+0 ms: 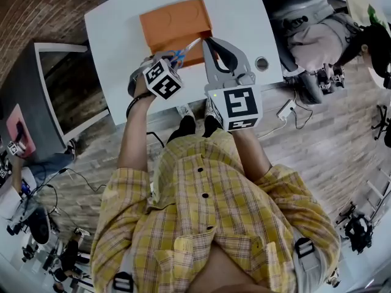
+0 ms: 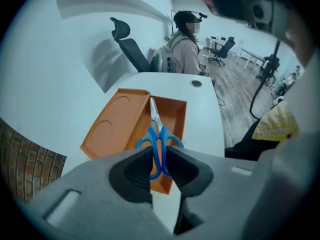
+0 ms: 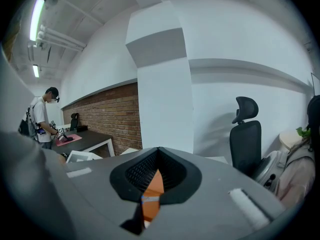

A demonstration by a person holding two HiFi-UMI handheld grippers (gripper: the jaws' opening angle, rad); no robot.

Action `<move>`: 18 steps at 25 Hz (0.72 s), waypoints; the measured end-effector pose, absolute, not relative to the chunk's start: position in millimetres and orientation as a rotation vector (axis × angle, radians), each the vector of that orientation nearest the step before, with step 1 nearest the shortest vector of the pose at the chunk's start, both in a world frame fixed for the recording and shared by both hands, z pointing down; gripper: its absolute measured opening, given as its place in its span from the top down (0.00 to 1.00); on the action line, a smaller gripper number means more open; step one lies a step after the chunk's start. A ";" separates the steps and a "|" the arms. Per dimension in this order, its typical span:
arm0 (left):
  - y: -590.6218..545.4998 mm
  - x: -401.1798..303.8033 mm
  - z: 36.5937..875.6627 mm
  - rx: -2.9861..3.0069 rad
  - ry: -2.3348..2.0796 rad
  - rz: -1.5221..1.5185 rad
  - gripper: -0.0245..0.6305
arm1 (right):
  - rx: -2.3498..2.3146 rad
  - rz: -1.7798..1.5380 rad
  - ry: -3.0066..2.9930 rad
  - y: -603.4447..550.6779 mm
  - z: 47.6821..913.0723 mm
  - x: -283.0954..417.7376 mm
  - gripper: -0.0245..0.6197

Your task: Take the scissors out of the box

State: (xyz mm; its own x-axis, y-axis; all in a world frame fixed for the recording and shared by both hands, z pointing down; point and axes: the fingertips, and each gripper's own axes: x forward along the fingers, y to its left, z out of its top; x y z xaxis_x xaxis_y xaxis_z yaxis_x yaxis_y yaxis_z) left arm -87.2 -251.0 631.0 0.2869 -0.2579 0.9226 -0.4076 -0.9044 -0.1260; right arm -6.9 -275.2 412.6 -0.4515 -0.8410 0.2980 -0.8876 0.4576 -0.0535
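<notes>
An orange box (image 1: 174, 23) lies open on the white table (image 1: 116, 35), its lid (image 2: 114, 124) spread beside the tray (image 2: 175, 111). The blue-handled scissors (image 2: 160, 139) hang above the tray's near edge with the blades pointing away from me. My left gripper (image 2: 159, 158) is shut on their handles; in the head view it (image 1: 173, 58) sits at the box's front edge with the scissors (image 1: 181, 52). My right gripper (image 1: 208, 40) reaches the box's front right corner and is shut, with a strip of the orange box wall (image 3: 151, 194) showing between its jaws (image 3: 158, 153).
A round cable hole (image 1: 261, 63) is in the table to the right of the box. A black office chair (image 2: 131, 49) and a seated person (image 2: 184, 51) are beyond the far end. A dark desk (image 1: 58, 84) stands to the left.
</notes>
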 end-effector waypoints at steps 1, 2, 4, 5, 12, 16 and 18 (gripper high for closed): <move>-249.9 -87.5 624.4 2.413 -0.651 1.664 0.83 | 1.497 0.295 -2.479 -272.5 411.3 -6.2 0.95; -248.5 -86.7 617.1 2.416 -0.673 1.637 0.83 | 1.498 0.295 -2.480 -269.8 409.9 -5.3 0.95; -247.7 -83.9 602.0 2.424 -0.716 1.577 0.83 | 1.500 0.290 -2.487 -266.3 405.7 -3.7 0.95; -248.8 -82.8 595.0 2.430 -0.741 1.548 0.83 | 1.502 0.285 -2.494 -265.6 403.0 -3.3 0.95; -248.4 -80.7 551.8 2.438 -0.920 1.341 0.83 | 1.518 0.257 -2.509 -256.3 390.2 -2.9 0.95; -247.4 -82.1 530.3 2.442 -1.003 1.254 0.83 | 1.519 0.249 -2.511 -252.8 384.1 -1.6 0.95; -246.8 -82.7 520.3 2.449 -1.030 1.220 0.83 | 1.519 0.237 -2.515 -251.4 380.4 -1.5 0.95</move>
State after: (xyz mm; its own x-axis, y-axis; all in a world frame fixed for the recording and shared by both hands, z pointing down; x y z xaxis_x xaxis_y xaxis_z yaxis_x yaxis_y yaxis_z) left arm -82.7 -246.8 520.3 0.4105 -0.4926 0.7674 -0.6735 -0.7311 -0.1090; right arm -1.5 -251.4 380.4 -0.4550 -0.8557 0.2464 -0.8867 0.4610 -0.0364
